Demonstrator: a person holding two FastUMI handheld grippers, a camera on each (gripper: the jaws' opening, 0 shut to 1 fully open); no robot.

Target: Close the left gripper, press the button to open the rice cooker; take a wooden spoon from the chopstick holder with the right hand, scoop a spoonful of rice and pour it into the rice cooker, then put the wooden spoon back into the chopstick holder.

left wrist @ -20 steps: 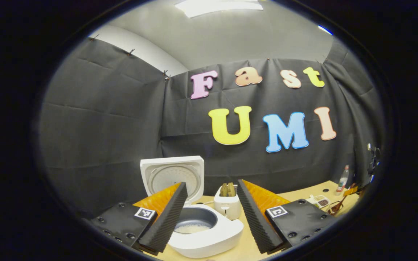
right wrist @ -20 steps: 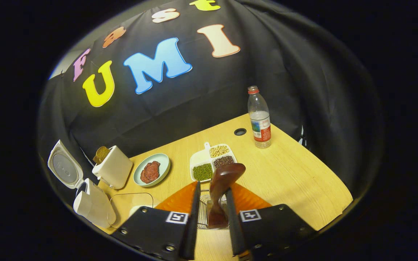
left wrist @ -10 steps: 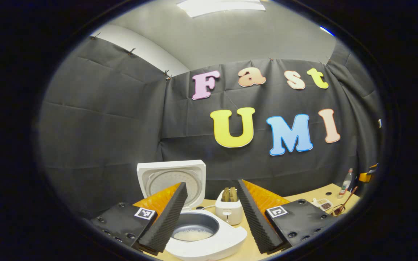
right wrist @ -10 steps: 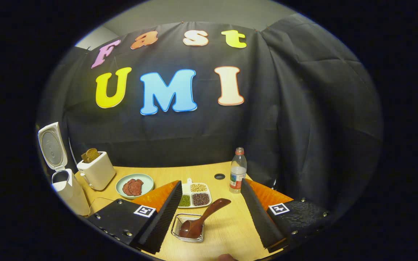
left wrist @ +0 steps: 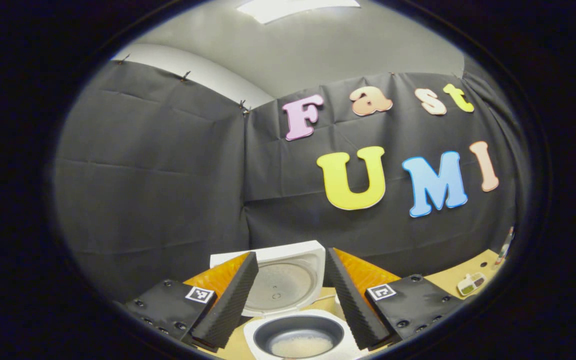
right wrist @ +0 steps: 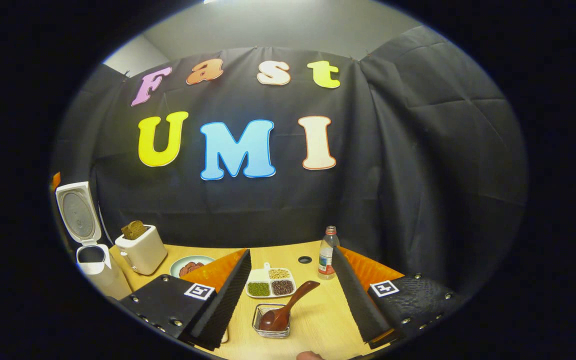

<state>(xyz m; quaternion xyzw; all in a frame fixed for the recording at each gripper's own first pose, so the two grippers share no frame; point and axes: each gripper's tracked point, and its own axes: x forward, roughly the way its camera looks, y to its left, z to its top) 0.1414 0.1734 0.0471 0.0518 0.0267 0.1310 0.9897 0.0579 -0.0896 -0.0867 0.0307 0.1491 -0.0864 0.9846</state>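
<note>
In the holder (right wrist: 271, 321), spoon (right wrist: 288, 307) is leaning loose, risking tipping out; my right gripper (right wrist: 290, 295) and left gripper (left wrist: 288, 295) are gaping wide, gripping nothing.

The left gripper (left wrist: 290, 300) has its fingers spread apart. Between them sits a white rice cooker (left wrist: 300, 337), lid raised, rice inside its pot.

Recording booth: black cloth wall (right wrist: 418, 175), kitchen props on wooden table (right wrist: 318, 320).

The left gripper view looks level from close behind the open rice cooker (left wrist: 293, 320), just ahead between its claw's fingers. The right gripper view sits farther back over the desk (right wrist: 318, 320), sharing that cooker far left.
</note>
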